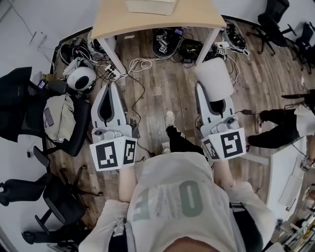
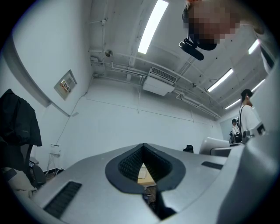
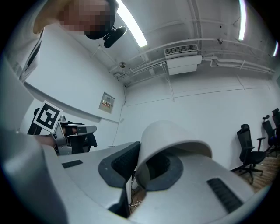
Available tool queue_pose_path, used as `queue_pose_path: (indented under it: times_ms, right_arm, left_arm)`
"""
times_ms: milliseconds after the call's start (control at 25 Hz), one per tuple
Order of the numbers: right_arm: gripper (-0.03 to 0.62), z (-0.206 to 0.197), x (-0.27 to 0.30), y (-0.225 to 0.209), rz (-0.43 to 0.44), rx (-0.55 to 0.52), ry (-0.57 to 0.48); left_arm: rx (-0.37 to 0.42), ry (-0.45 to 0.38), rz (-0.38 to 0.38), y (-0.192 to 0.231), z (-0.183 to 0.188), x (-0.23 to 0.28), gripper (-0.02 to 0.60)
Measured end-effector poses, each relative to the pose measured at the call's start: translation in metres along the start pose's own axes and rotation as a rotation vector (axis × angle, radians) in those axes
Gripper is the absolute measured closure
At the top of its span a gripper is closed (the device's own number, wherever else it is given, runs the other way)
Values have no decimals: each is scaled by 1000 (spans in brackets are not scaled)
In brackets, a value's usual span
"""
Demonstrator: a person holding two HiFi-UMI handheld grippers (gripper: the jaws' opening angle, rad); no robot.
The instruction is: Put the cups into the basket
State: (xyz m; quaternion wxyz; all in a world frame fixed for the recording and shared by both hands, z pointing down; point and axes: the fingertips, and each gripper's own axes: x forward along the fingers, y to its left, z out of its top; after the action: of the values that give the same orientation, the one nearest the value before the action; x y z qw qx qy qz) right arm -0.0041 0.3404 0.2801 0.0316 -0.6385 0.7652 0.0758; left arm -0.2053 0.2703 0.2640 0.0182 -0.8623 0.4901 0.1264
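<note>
I hold a white cup (image 1: 213, 78) in my right gripper (image 1: 212, 92), whose jaws are shut on its wall. In the right gripper view the cup (image 3: 170, 140) lies tilted, its rim clamped between the dark pads (image 3: 124, 162) of the gripper (image 3: 138, 151). My left gripper (image 1: 110, 87) is shut and holds nothing. In the left gripper view its tips (image 2: 143, 146) meet. Both grippers point at a light wooden table (image 1: 157, 22) ahead. A white object (image 1: 150, 6) sits at the table's far edge, cut off by the frame. No basket can be made out.
Cables and power strips (image 1: 142, 61) lie on the wood floor under the table. A white round device (image 1: 81, 78) and black chairs (image 1: 49, 123) with bags stand at the left. Another person (image 1: 285, 123) sits at the right by a white desk (image 1: 283, 170).
</note>
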Motion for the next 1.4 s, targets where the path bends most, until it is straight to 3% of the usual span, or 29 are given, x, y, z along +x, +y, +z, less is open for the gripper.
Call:
queue_pose_path:
  times_ms: [600,1040,1400]
  right_arm:
    - [565,-20,159,-125,38,-6,-39]
    - [565,-29,191,-162,61,14,-44]
    - [565,-38,204,-177,35,-20,-22]
  left_arm:
    - [62,-21,-8,2,-17,211,574]
    - [106,-23,26,3,-17,262,574]
    - [64,-10,-8,2,-41,289,574]
